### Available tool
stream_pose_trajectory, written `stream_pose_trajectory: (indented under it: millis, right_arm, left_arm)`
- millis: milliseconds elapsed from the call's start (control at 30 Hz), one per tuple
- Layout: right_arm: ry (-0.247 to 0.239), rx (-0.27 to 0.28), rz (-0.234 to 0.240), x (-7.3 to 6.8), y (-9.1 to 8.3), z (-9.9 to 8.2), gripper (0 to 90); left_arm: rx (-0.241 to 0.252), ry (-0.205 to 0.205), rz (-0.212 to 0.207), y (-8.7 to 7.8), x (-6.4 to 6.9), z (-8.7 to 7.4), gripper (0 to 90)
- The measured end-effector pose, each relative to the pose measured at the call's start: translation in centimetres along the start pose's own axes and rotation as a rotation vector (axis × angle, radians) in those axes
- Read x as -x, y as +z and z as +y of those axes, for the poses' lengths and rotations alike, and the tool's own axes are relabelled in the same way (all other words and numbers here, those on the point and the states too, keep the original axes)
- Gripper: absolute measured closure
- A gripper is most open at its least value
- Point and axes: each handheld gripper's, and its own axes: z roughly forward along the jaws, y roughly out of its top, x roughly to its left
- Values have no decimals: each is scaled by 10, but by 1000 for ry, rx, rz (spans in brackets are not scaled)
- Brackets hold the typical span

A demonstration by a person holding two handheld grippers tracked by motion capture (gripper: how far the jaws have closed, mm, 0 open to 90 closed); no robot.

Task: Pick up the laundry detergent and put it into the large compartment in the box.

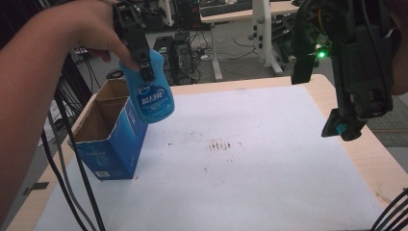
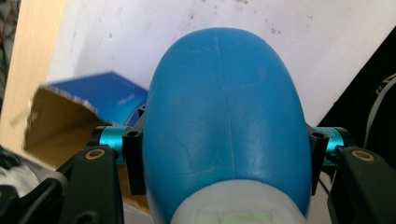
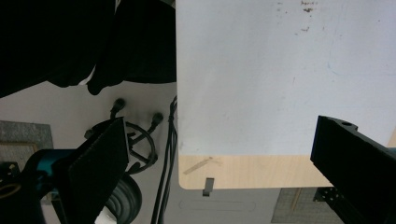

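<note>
The left gripper [image 1: 144,67] was clamped on a blue bottle [image 1: 151,94], its jaws pressing the bottle's two sides, and held it in the air just above the open blue cardboard box [image 1: 113,144], over the box's right edge. The right gripper [image 1: 344,126] hung well to the right of the box, jaws spread apart with nothing between them.

The open blue box [image 1: 113,139] stands as the only obstacle at nine o'clock on the white mat [image 1: 250,168], whose stretch from center toward three and six o'clock lies free for passage.
</note>
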Motion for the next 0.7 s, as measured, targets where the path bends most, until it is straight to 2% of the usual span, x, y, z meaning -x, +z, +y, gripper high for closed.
stream_pose_trajectory:
  millis: [100,367,500,533,600,700]
  right_arm:
    - [-8,8,-5,1,0,3,35]
    - [-10,2,-1,5,2,6,35]
    - [-14,0,-1,6,1,8,35]
    - [-13,0,-1,6,0,9,35]
    - [-18,2,1,6,0,9,35]
    - [-18,1,0,6,2,9,35]
  left_arm:
    - [14,-54,-8,-8,-8,-10,381]
    - [17,-165,-27,-30,-25,-37,381]
    - [26,-255,-35,-37,-35,-51,381]
    - [35,-292,-42,-38,-39,-56,381]
    - [39,-321,-54,-39,-47,-64,381]
    - [30,-390,-62,-40,-57,-78,380]
